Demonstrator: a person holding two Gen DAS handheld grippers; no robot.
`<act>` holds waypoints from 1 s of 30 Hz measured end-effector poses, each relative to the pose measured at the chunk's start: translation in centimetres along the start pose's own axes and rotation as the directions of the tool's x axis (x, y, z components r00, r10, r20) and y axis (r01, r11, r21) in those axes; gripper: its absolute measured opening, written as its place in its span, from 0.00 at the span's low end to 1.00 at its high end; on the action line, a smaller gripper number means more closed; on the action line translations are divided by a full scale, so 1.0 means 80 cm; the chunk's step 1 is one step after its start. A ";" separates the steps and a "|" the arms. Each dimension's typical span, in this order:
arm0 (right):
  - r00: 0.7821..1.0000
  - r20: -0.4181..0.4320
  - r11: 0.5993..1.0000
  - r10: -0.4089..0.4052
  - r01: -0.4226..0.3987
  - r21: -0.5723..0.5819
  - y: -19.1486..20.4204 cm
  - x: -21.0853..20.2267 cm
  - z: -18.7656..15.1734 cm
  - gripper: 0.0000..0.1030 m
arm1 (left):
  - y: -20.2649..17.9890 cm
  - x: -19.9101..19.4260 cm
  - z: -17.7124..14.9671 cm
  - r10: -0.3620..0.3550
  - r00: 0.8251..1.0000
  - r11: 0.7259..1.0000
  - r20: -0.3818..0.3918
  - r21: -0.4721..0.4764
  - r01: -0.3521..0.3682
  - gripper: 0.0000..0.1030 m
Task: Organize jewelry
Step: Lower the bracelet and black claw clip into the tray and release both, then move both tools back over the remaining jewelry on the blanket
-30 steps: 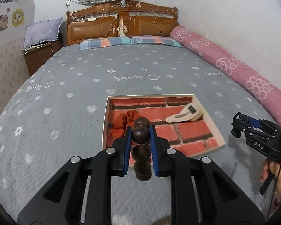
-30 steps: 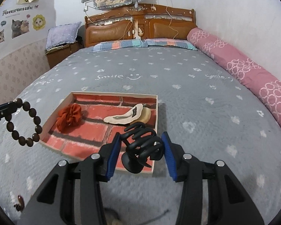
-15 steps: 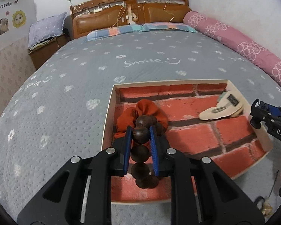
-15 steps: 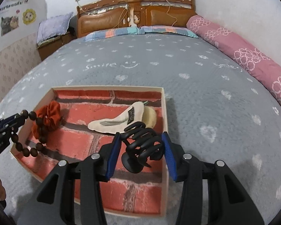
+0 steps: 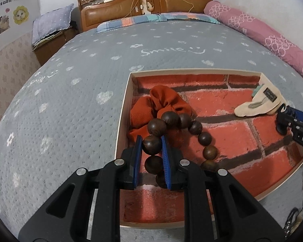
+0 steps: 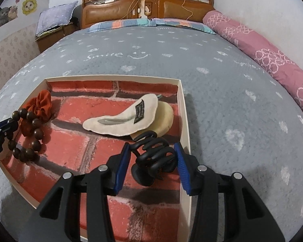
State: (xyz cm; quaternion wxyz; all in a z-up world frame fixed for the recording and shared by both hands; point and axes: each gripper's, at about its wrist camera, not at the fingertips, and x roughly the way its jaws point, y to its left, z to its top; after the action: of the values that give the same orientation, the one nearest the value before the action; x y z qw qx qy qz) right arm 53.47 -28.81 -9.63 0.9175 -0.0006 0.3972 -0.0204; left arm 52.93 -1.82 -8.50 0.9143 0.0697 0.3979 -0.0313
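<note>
My left gripper (image 5: 151, 148) is shut on a dark wooden bead bracelet (image 5: 204, 138). The bracelet hangs low over the left part of the brick-patterned tray (image 5: 124, 117), beside an orange scrunchie (image 5: 161, 100). The bracelet also shows in the right wrist view (image 6: 33, 132). My right gripper (image 6: 151, 157) is shut on a black claw hair clip (image 6: 154, 154) and holds it over the tray's near right part (image 6: 183, 109). A cream fabric hair clip (image 6: 121, 118) lies in the tray on a yellowish round piece (image 6: 165, 118).
The tray sits on a grey patterned bedspread (image 5: 70, 100). A pink bolster (image 6: 272, 56) runs along the right wall. A wooden headboard (image 6: 147, 6) and a nightstand (image 6: 50, 38) are at the back. Small items lie on the bed at the lower right (image 5: 293, 219).
Both grippers have moved forward and down over the tray. The bracelet now hangs close to the tray floor by the scrunchie. The claw clip is now above the tray's right side.
</note>
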 end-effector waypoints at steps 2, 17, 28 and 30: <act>1.000 0.001 1.000 -0.003 0.003 -0.002 0.000 0.002 -0.001 0.43 | 0.003 0.005 -0.002 -0.003 1.000 1.000 -0.013 -0.008 0.003 0.17; 0.997 0.040 0.997 0.071 -0.070 -0.010 -0.004 -0.038 0.002 0.64 | 0.005 -0.034 -0.014 -0.023 1.000 1.000 0.014 0.005 0.023 0.56; 0.986 0.152 0.997 0.073 -0.072 -0.009 -0.027 -0.160 -0.011 0.81 | 0.037 -0.180 -0.042 -0.040 0.985 0.999 0.170 -0.004 0.041 0.90; 0.983 0.172 0.998 0.065 -0.063 -0.017 -0.028 -0.185 -0.019 0.85 | 0.044 -0.200 -0.051 -0.044 0.982 0.999 0.184 -0.016 0.047 0.91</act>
State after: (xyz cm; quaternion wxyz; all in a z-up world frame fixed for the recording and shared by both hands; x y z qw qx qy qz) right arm 42.22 -30.50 0.16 0.9486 0.0050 0.3161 0.0113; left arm 39.46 2.32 0.84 0.9468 0.0482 0.3135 -0.0544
